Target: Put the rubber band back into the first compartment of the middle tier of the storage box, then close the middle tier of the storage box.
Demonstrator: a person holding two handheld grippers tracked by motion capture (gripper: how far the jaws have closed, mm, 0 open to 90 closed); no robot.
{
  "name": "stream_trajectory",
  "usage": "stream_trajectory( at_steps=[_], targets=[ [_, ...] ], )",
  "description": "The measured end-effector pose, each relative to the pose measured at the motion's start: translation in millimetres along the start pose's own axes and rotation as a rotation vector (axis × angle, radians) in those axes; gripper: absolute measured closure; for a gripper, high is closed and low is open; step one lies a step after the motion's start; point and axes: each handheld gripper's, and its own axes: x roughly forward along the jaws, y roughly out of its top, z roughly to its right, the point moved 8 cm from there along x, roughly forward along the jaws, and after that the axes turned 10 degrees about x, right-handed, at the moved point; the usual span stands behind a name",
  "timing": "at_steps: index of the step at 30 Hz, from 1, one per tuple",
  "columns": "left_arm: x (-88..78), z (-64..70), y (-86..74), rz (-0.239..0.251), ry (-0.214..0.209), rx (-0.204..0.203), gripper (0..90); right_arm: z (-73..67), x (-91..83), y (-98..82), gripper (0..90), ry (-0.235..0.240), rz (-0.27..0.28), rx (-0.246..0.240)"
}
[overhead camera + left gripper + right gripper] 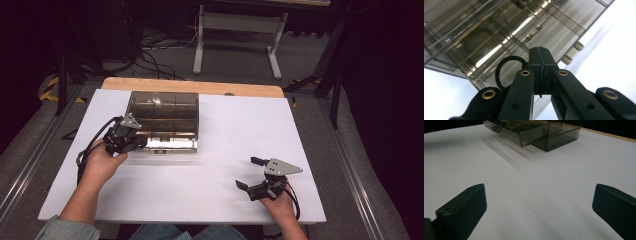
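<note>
A smoky see-through drawer box [162, 117] stands on the white table top [225, 130], left of the middle. My left gripper [141, 142] rests at the box's front left corner, its jaws pressed flat together with nothing between them. In the left gripper view the shut pads [540, 62] point at the box's tinted wall [499, 37]. My right gripper [248, 173] lies open near the front right of the table, well apart from the box. In the right gripper view its jaws [539, 202] stand wide over bare white surface, and one drawer [509, 132] of the box [549, 135] sticks out a little.
A wooden strip [195, 86] runs along the table's far edge. Beyond it are white stand legs [235, 40] and cables [155, 55] on the floor. Metal rails [345, 165] run along both sides of the table.
</note>
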Motion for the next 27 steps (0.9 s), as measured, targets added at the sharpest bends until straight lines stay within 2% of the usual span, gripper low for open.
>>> stream_trajectory(
  at_steps=[12, 18, 27],
  targets=[
    [-1.0, 10.6, 0.6, -0.021, -0.065, 0.055, 89.5, -0.3, 0.1, 0.1, 0.0, 0.003, 0.001, -0.001],
    [0.5, 18.8, -0.7, -0.052, -0.095, 0.106, 89.5, -0.2, 0.0, -0.1, 0.0, 0.003, -0.001, -0.001],
    [6.4, 25.0, -4.6, -0.118, -0.122, 0.131, 89.5, -0.3, 0.1, 0.1, 0.0, 0.005, 0.002, 0.000]
  ],
)
